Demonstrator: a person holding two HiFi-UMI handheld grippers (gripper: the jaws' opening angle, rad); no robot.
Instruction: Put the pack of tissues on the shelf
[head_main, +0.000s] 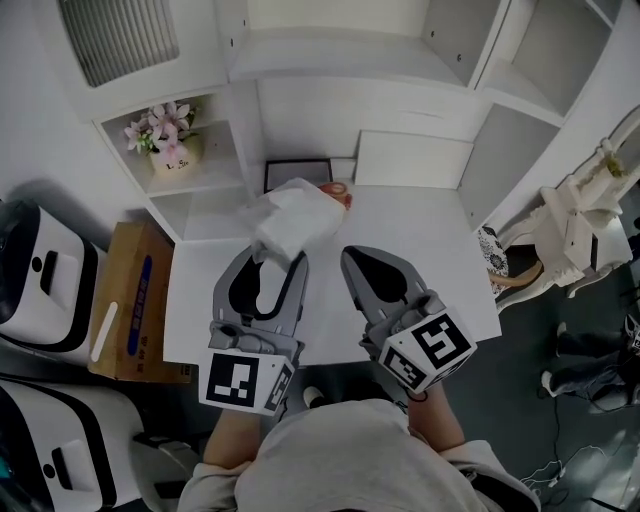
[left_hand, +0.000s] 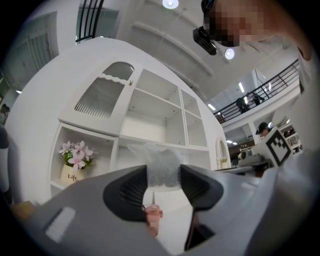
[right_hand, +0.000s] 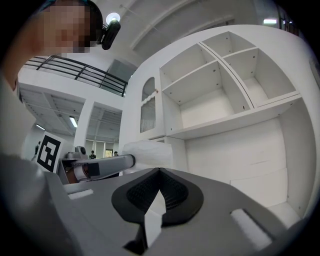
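- White in its crinkled wrap, the pack of tissues showed in the head view pinched at its near end by your left tool. You held it over the far part of the table, close in front of the shelf and not on it.
- In that same view your right tool hung just beside the left one, over the table, its jaws pressed together on nothing.
- A flower pot stood in a left compartment of the shelf, and a cardboard box lay beside the table's left edge.
- In the left gripper view, your left tool had both pads pressed on the pack of tissues, which rose upright between them. Past the jaws, a pink cup with a straw stood on the table, and the flower pot sat in the shelf's lower left compartment.
- In the right gripper view, your right tool had its jaws meeting at the tips with nothing between them. To its left, the left tool reached across with the pack of tissues sticking out of its end, in front of the shelf.
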